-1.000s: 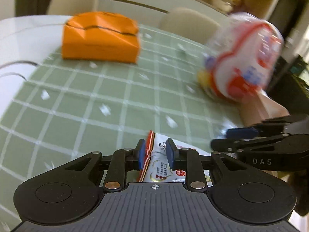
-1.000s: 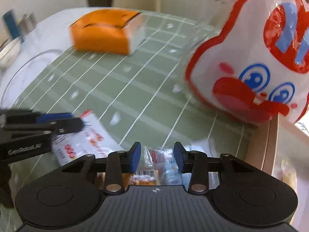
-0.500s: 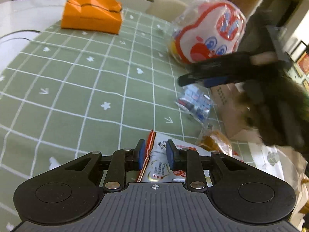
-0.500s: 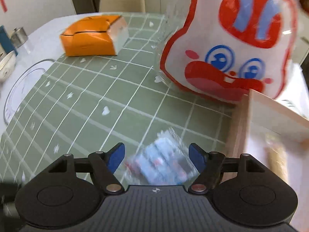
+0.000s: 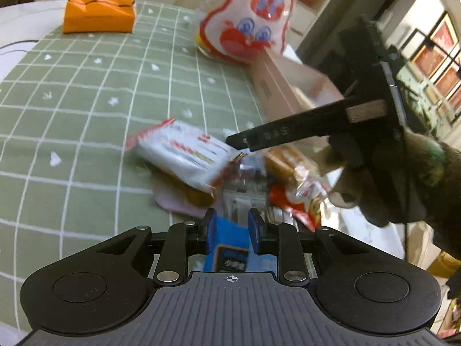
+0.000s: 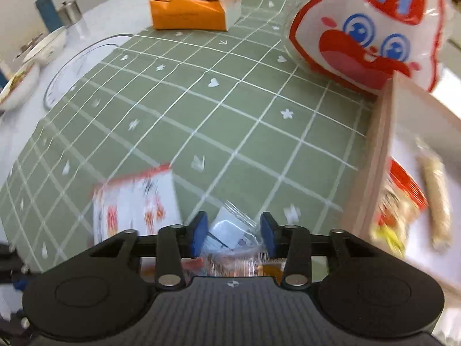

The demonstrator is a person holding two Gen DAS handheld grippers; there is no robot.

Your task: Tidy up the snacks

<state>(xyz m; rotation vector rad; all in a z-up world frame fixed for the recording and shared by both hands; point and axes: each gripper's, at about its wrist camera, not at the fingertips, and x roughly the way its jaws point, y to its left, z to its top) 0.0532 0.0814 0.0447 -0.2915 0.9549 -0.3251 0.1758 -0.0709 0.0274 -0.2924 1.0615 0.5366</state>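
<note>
Both wrist cameras look steeply down along their claws, close over the table [image 6: 236,121]; both show the orange box [image 5: 99,10] and clown bag [image 6: 371,28].

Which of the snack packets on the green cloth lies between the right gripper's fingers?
The clear crinkly packet with pale pieces inside lies between them; the white-and-red packet lies beside it, outside.

The raised letters "DAS" are showing on the side of the black finger of the right gripper [image 5: 245,144], seen in the left wrist view. Printing is appearing on the white and red snack packet [image 5: 184,155] and on the blue packet [image 5: 230,248] under the left gripper, but blur is keeping it unreadable. No other lettering is reading clearly.
</note>
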